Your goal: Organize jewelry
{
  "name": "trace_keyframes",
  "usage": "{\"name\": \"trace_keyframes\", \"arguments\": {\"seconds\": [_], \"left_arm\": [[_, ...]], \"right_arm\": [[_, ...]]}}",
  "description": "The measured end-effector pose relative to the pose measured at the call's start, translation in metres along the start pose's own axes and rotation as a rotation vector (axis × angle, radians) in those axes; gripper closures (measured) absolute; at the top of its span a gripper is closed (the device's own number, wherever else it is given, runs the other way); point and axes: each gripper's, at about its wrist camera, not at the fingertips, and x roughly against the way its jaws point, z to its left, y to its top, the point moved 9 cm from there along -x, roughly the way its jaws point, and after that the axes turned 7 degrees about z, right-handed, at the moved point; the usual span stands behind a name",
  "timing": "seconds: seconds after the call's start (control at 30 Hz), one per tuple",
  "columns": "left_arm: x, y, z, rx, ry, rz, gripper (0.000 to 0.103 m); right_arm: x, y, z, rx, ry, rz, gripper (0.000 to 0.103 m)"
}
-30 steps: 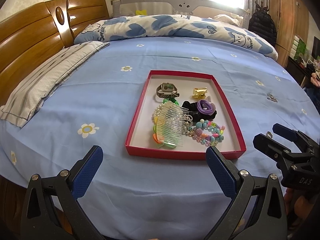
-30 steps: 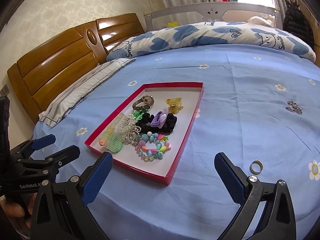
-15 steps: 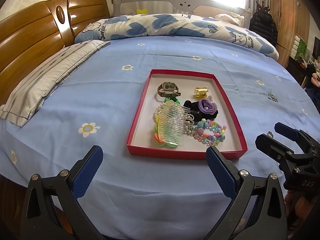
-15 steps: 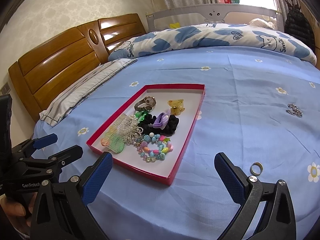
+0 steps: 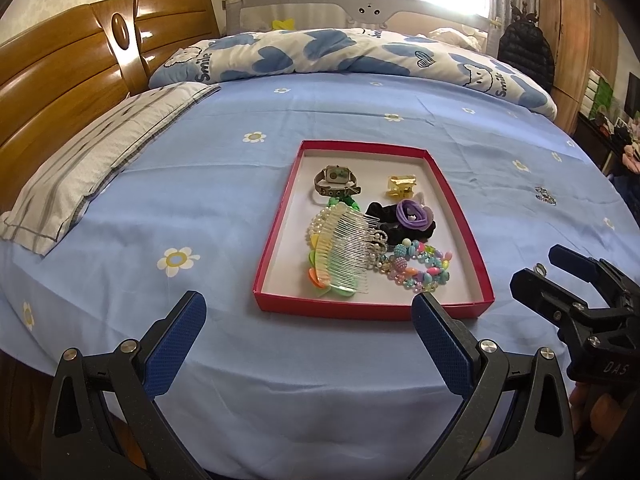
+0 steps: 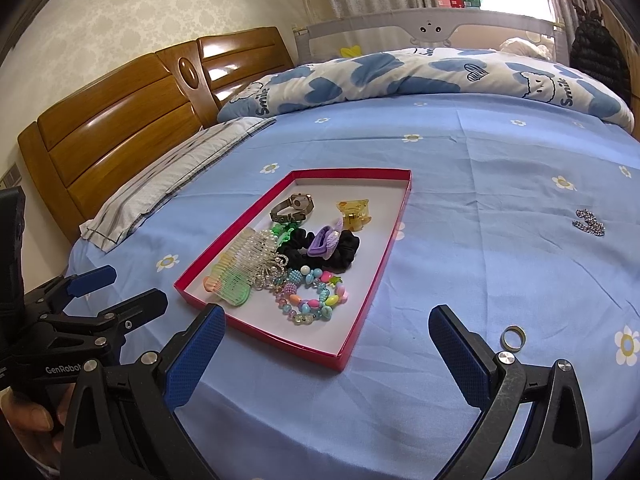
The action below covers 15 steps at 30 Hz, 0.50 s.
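Observation:
A red tray (image 5: 275, 240) (image 6: 384, 256) lies on the blue bed sheet. It holds a watch (image 5: 335, 179), a yellow claw clip (image 5: 401, 185), black and purple scrunchies (image 5: 408, 216), a clear comb (image 5: 348, 252) and a bead bracelet (image 5: 420, 268). A metal ring (image 6: 513, 337) and a sparkly chain (image 6: 589, 222) lie on the sheet right of the tray. My left gripper (image 5: 308, 344) is open and empty, just before the tray's near edge. My right gripper (image 6: 328, 352) is open and empty, near the tray's near right corner; the ring lies just right of its right finger.
A wooden headboard (image 5: 60, 64) and a striped pillow (image 5: 92, 160) are at the left. A rolled blue-and-white quilt (image 5: 360, 56) lies along the far side. The bed's near edge drops off just under both grippers.
Both grippers have drawn back and up a little, so the tray sits slightly farther off in both views. Both stay open and empty. Nothing on the bed has moved.

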Motion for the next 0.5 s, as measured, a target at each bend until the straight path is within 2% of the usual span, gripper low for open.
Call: {"name": "trace_keyframes", "arguments": {"seconds": [0.5], "left_arm": [[-0.0009,-0.0005,-0.0001,0.000,-0.002,0.003,0.000]], "right_arm": [[0.0004,0.0001,0.0004,0.000,0.002,-0.001,0.000]]}}
